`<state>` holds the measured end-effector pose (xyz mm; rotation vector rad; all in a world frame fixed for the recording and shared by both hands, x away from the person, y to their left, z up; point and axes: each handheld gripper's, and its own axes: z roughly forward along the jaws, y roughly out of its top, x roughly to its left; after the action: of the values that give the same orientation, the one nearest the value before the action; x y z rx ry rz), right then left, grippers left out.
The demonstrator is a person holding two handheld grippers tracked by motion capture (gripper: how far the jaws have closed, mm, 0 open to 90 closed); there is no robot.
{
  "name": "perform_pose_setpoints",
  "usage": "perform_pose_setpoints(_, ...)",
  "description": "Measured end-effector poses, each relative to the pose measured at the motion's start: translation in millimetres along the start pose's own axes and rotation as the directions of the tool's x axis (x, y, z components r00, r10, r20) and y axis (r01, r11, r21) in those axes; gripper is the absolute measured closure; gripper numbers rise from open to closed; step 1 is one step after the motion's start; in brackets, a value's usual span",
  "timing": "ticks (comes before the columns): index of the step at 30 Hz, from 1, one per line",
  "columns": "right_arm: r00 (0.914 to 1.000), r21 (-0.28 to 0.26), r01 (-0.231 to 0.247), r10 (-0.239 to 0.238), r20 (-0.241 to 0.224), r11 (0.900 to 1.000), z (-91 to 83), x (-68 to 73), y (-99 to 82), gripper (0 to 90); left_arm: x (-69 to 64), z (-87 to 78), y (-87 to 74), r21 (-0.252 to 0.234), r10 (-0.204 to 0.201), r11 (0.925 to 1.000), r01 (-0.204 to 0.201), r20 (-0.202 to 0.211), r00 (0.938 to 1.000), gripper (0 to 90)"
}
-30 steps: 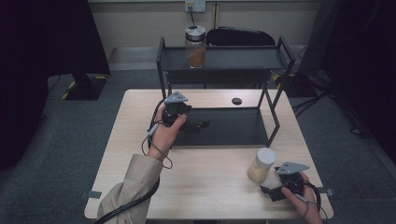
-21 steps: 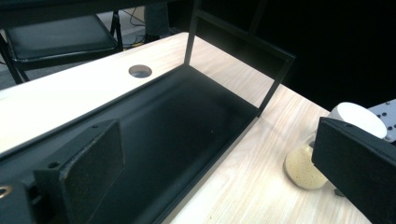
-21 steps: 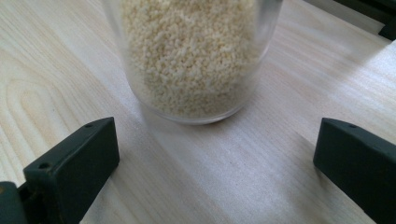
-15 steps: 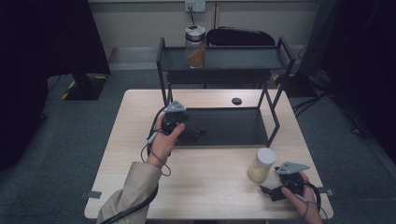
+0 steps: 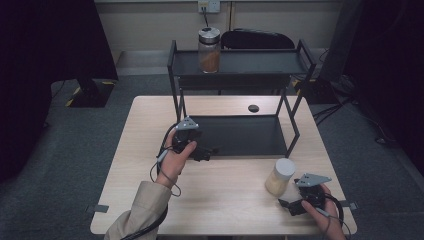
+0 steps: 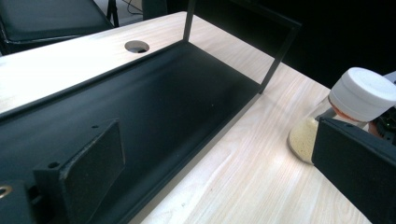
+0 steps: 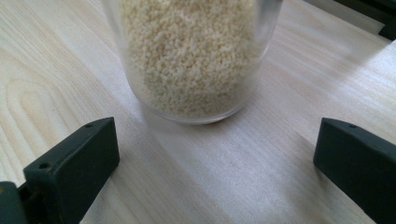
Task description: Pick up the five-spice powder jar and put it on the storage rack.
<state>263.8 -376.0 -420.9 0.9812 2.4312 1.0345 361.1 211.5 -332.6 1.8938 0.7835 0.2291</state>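
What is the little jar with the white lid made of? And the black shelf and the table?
Jar: looks like clear glass or plastic, since pale grains show through; its white lid looks matte plastic. Shelf: probably painted metal, thin black bars. Table: pale wood, grain lines visible.

A pale wooden table point(image 5: 150, 145) carries a black metal 2-tier shelf rack point(image 5: 240, 135) and a clear white-lidded jar of pale grains point(image 5: 279, 176); a silver-lidded glass jar point(image 5: 209, 50) stands on the upper tier
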Motion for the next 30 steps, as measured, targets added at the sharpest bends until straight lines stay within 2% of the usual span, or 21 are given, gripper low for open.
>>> perform_pose_setpoints(17, 1.0000, 0.000, 0.000, 0.000, 0.000, 1.0000, 0.0, 0.1, 0.0, 0.0, -0.9, -0.2, -23.8, 0.021, -0.018, 0.9996, 0.018, -0.005, 0.9998, 1.8)
perform_pose_setpoints(30, 1.0000, 0.000, -0.001, 0.001, 0.001, 1.0000, 0.0, 0.2, -0.1, 0.0, -5.3, -0.2, -42.2, 0.058, -0.012, 0.9982, 0.013, -0.015, 0.9998, 1.8)
